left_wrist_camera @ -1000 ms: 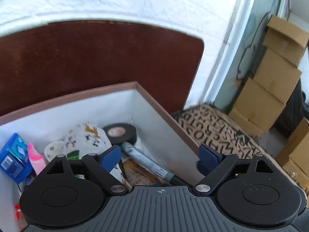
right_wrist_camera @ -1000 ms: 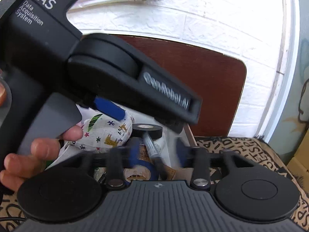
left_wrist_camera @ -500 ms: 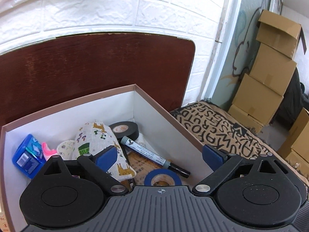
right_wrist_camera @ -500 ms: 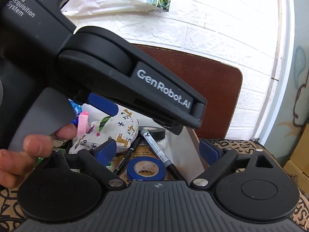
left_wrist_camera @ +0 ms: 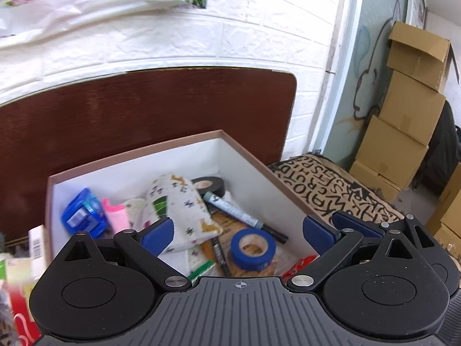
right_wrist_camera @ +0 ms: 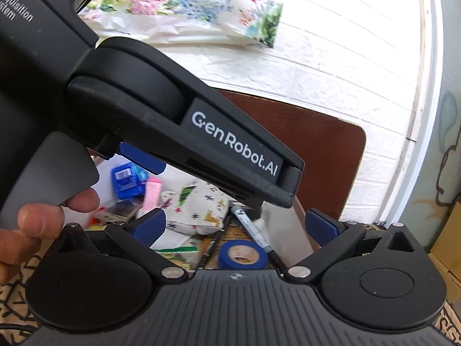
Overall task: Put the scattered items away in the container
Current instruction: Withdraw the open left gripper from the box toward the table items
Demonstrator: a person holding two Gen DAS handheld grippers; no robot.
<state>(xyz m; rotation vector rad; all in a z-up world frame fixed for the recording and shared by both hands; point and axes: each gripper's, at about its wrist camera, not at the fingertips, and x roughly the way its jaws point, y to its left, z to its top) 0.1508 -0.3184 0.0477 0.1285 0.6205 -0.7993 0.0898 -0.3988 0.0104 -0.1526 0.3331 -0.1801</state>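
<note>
A pink-rimmed cardboard box (left_wrist_camera: 138, 157) with white inner walls holds the items: a blue tape roll (left_wrist_camera: 250, 245), a black tape roll (left_wrist_camera: 208, 185), a marker (left_wrist_camera: 234, 212), a patterned cloth pouch (left_wrist_camera: 184, 209), a blue packet (left_wrist_camera: 83, 215) and a pink comb (left_wrist_camera: 115, 216). My left gripper (left_wrist_camera: 237, 232) is open and empty above the box's near side. My right gripper (right_wrist_camera: 236, 226) is open and empty, also over the box, with the blue tape roll (right_wrist_camera: 241, 254) below it. The left gripper's body (right_wrist_camera: 184, 132) crosses the right wrist view.
A dark brown headboard (left_wrist_camera: 115, 109) and a white brick wall (left_wrist_camera: 230, 34) stand behind the box. A letter-patterned blanket (left_wrist_camera: 325, 181) lies to the right. Cardboard boxes (left_wrist_camera: 403, 115) are stacked at far right. Packets (left_wrist_camera: 17, 274) lie left of the box.
Both grippers have pulled back and risen from the box. The right gripper opened and the blue tape roll now lies in the box.
</note>
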